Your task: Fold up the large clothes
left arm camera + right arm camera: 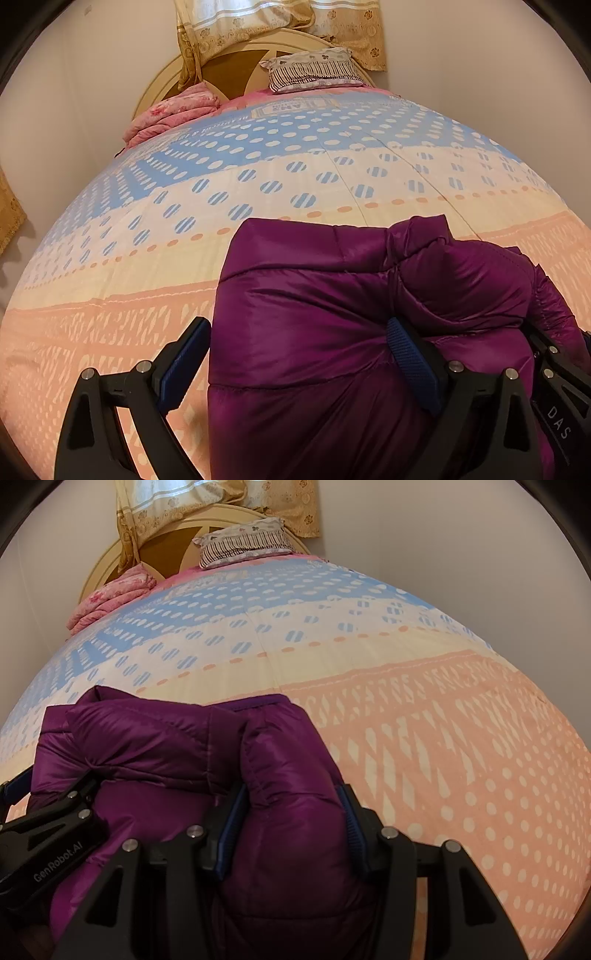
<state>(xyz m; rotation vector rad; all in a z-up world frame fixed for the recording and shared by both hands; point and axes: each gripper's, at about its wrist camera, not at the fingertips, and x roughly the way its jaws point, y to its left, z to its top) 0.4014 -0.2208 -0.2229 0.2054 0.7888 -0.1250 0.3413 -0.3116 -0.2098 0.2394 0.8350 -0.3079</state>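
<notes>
With the purple puffer jacket lying bundled at the near edge of the bed, the right gripper is clenching a padded fold while the left gripper is straddling its left part, jaws spread wide, so the slick shell is likely slipping free and springing the fold open.

A patterned bedspread covers the bed, banded blue with white dots at 12 o'clock, cream with striped dots in the middle, and peach toward 6 o'clock. At 11 o'clock a folded pink floral blanket lies against the cream and brown headboard. A striped pillow leans at 12 o'clock. Gold floral curtains hang above, between plain pale walls.
</notes>
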